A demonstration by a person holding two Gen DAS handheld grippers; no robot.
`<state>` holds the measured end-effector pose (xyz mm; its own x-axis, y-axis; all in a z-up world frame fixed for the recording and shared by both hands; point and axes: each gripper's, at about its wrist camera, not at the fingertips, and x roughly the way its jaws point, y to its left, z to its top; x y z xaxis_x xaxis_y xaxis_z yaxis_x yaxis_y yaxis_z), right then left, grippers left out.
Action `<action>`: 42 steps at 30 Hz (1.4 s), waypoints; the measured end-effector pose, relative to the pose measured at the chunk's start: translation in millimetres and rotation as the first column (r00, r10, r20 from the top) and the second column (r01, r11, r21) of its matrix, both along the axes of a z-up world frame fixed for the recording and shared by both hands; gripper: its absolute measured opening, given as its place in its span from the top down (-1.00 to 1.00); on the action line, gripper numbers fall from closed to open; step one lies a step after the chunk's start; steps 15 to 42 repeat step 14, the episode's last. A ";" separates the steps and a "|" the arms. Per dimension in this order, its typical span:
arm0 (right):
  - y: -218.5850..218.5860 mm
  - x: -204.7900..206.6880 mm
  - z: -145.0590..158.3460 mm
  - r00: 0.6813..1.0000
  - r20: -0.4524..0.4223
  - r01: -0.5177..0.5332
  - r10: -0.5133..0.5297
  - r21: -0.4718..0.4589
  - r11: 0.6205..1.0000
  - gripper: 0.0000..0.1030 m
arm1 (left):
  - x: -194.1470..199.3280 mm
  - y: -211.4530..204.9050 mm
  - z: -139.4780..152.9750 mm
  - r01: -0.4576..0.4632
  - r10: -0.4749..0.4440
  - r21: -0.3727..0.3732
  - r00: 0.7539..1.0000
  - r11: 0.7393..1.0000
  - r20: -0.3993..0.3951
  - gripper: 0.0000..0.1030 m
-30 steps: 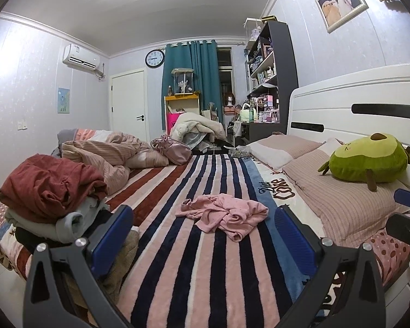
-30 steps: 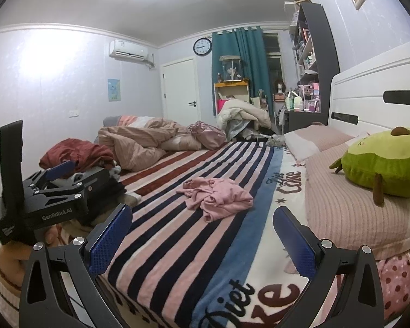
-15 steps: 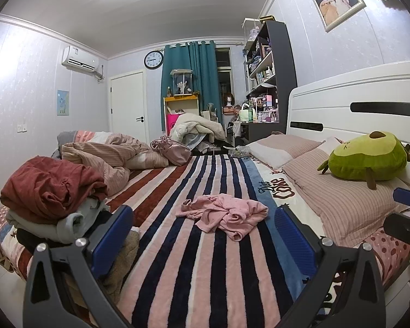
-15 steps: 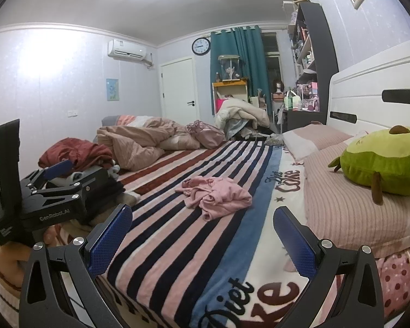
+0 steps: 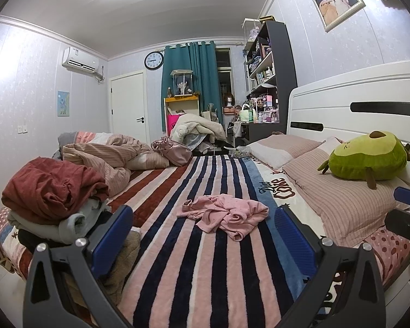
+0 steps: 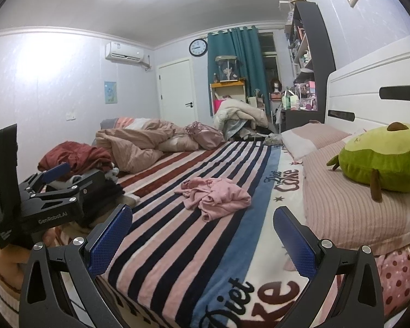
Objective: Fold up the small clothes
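Note:
A small crumpled pink garment [image 5: 224, 214] lies in a heap on the striped blanket [image 5: 194, 268] in the middle of the bed; it also shows in the right wrist view [image 6: 214, 196]. My left gripper [image 5: 202, 235] is open and empty, held above the near part of the bed, short of the garment. My right gripper [image 6: 202, 235] is open and empty near the bed's front edge, apart from the garment. The left gripper's body [image 6: 41, 202] shows at the left of the right wrist view.
A pile of clothes topped by a red one [image 5: 52, 188] sits at the bed's left edge. A rumpled duvet [image 5: 109, 155] and a pink bag [image 5: 173, 153] lie at the far end. Pillows [image 5: 341, 199] and a green avocado plush [image 5: 369, 160] lie along the headboard on the right.
Both grippers have drifted slightly; the view has shifted a little. The pink garment has not moved and both grippers stay open.

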<state>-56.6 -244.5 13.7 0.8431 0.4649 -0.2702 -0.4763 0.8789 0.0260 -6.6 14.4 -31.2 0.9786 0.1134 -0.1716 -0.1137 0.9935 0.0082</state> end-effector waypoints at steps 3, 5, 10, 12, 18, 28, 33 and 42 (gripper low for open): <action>-0.2 0.3 0.5 1.000 0.001 -0.001 0.001 0.004 1.000 -1.00 | 0.0 0.1 -0.1 0.000 0.000 0.001 1.000 1.000 0.000 -0.98; -1.1 0.9 -0.3 1.000 0.000 -0.001 0.001 0.001 1.000 -1.00 | 0.0 0.0 -0.1 0.001 -0.001 0.001 1.000 1.000 0.000 -0.98; -0.2 0.7 -0.1 1.000 -0.001 0.001 -0.001 0.003 1.000 -1.00 | -0.9 1.2 0.0 0.002 -0.002 0.001 1.000 1.000 0.000 -0.98; -0.5 0.7 -0.2 1.000 -0.001 0.002 -0.002 0.004 1.000 -1.00 | -1.0 1.4 -0.1 0.003 -0.003 -0.001 1.000 1.000 0.000 -0.98; -0.5 0.9 0.1 1.000 -0.003 0.001 -0.001 0.006 1.000 -1.00 | -1.0 1.6 0.4 0.012 -0.012 -0.005 1.000 1.000 -0.004 -0.98; -0.5 0.9 0.1 1.000 -0.003 0.001 -0.001 0.006 1.000 -1.00 | -1.0 1.6 0.4 0.012 -0.012 -0.005 1.000 1.000 -0.004 -0.98; -0.5 0.9 0.1 1.000 -0.003 0.001 -0.001 0.006 1.000 -1.00 | -1.0 1.6 0.4 0.012 -0.012 -0.005 1.000 1.000 -0.004 -0.98; -0.5 0.9 0.1 1.000 -0.003 0.001 -0.001 0.006 1.000 -1.00 | -1.0 1.6 0.4 0.012 -0.012 -0.005 1.000 1.000 -0.004 -0.98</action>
